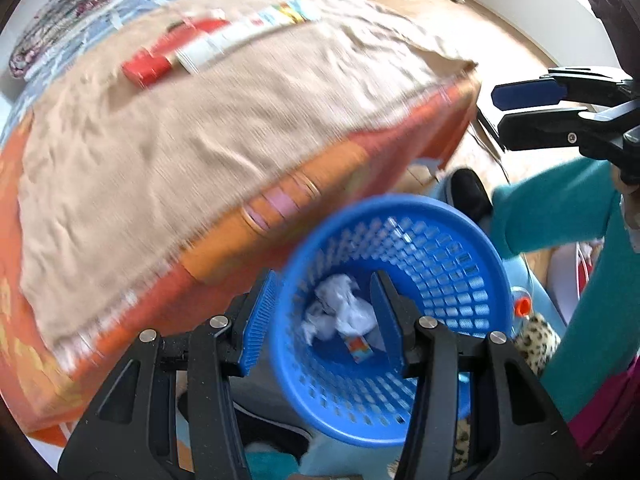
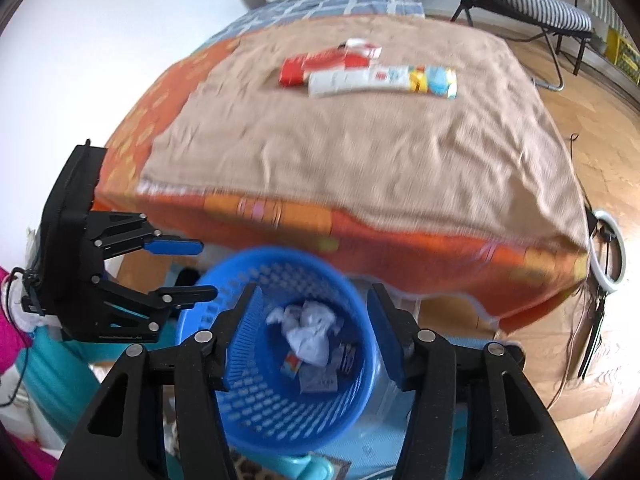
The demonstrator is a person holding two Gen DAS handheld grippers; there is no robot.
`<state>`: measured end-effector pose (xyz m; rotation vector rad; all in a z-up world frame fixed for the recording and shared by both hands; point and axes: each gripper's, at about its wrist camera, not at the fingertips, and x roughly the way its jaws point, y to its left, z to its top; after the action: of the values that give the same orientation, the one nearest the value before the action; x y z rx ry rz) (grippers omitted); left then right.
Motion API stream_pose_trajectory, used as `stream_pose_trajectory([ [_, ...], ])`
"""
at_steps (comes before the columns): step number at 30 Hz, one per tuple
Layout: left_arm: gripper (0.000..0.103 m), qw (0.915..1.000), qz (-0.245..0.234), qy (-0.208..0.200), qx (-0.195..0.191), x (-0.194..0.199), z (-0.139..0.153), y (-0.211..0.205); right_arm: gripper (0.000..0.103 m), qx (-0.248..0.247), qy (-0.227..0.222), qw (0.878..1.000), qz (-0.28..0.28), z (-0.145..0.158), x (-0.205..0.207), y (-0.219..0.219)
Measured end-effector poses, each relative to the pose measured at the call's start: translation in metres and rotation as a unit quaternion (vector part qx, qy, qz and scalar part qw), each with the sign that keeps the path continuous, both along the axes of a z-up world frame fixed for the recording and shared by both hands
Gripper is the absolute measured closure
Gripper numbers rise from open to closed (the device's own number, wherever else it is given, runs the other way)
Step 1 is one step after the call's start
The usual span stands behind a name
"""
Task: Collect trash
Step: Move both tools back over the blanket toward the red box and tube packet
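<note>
Now both claws, left (image 1: 324, 320) and right (image 2: 310, 334), hang parted and empty over the bin (image 2: 352, 392). Remaining wrappers (image 2: 360, 70) lie on the bed (image 2: 360, 160) beyond it; a hasty reach could knock the bin over.

Soft daylight fills both views, bright and even, with no hard shadows on the beige cloth (image 2: 360, 152). The pale wall (image 2: 120, 40) at the far left of the right wrist view is washed almost white, and the wooden floor (image 2: 592, 128) at the far right carries a mild sheen. Motion blur smears both pictures: the packets (image 1: 192, 56) on the cloth streak sideways in the left wrist view, and the blue basket (image 2: 256, 408) near the lens is soft in both. Only the near black gripper frames stay crisp. Fisheye distortion bows the bed's edges, and dark vignette closes every corner.
</note>
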<state>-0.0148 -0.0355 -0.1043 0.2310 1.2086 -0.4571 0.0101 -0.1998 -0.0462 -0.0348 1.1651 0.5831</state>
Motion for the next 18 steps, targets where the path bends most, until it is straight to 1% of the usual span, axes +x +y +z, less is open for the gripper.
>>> stream_pose_trajectory([
  [2,0.053,1.0000,0.004,-0.007,-0.002,0.014,0.007,0.004,0.049,0.003,-0.004,1.000,-0.009,0.004,0.013,-0.001],
  [7,0.053,0.9993,0.026,-0.018,-0.020,0.056,0.024,0.018,0.049,0.010,-0.009,0.999,-0.043,0.011,0.059,-0.005],
  [9,0.053,0.9988,0.034,-0.030,-0.017,0.077,0.030,0.022,0.049,0.014,-0.010,0.998,-0.059,0.013,0.079,-0.008],
  [11,0.053,0.9984,0.038,-0.039,-0.018,0.094,0.037,0.024,0.049,0.023,-0.003,0.997,-0.078,0.011,0.097,-0.009],
  [14,0.053,0.9973,0.050,-0.044,-0.032,0.128,0.044,0.028,0.049,0.042,0.013,0.994,-0.103,0.006,0.122,-0.009],
  [18,0.053,0.9960,0.059,-0.053,-0.040,0.167,0.051,0.031,0.049,0.065,0.034,0.989,-0.127,-0.008,0.154,-0.004],
])
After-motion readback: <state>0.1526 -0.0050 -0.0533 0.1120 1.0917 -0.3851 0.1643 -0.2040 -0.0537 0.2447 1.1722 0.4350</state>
